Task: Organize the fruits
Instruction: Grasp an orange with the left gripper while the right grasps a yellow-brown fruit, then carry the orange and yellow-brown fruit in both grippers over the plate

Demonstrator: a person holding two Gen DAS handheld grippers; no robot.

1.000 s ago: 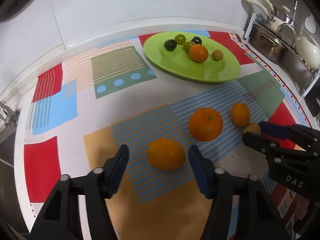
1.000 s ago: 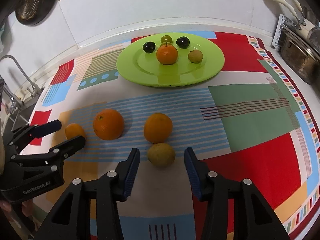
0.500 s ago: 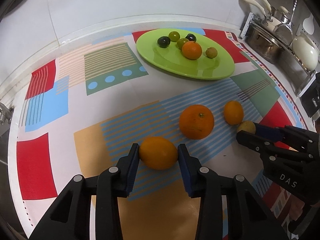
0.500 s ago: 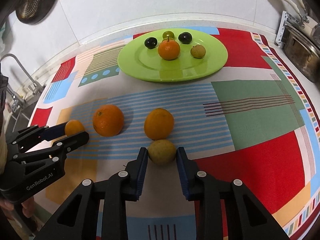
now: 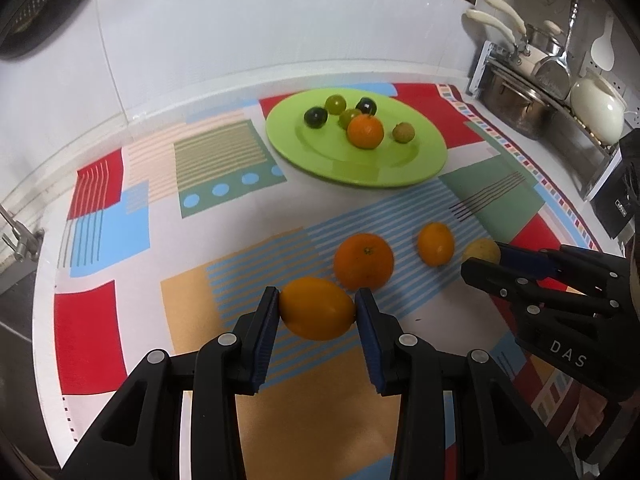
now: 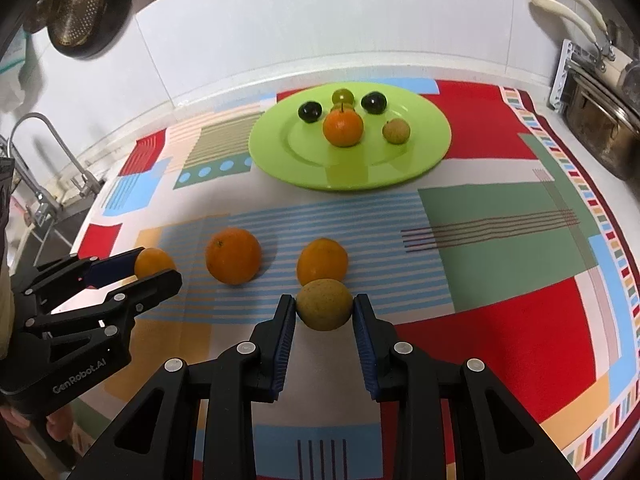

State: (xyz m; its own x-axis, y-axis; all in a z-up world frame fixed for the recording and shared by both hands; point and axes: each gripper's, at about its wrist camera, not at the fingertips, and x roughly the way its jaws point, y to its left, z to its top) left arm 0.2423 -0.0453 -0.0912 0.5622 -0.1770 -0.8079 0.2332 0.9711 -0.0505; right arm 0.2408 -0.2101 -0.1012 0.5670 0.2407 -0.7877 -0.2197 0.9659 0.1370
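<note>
L gripper (image 5: 316,308) clamped on orange oval fruit (image 5: 317,308) | R gripper (image 6: 324,306) pinching yellow-green fruit (image 6: 324,305) — both just above patterned cloth (image 6: 500,280) | green plate (image 6: 280,148) beyond

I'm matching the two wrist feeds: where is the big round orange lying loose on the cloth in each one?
Left wrist view: the big orange sits just right of centre, directly behind the oval orange fruit gripped by the left gripper.
Right wrist view: the big orange is left of centre, between the left gripper and a smaller orange.
Shared landmark: the green plate at the far end of the cloth.
</note>
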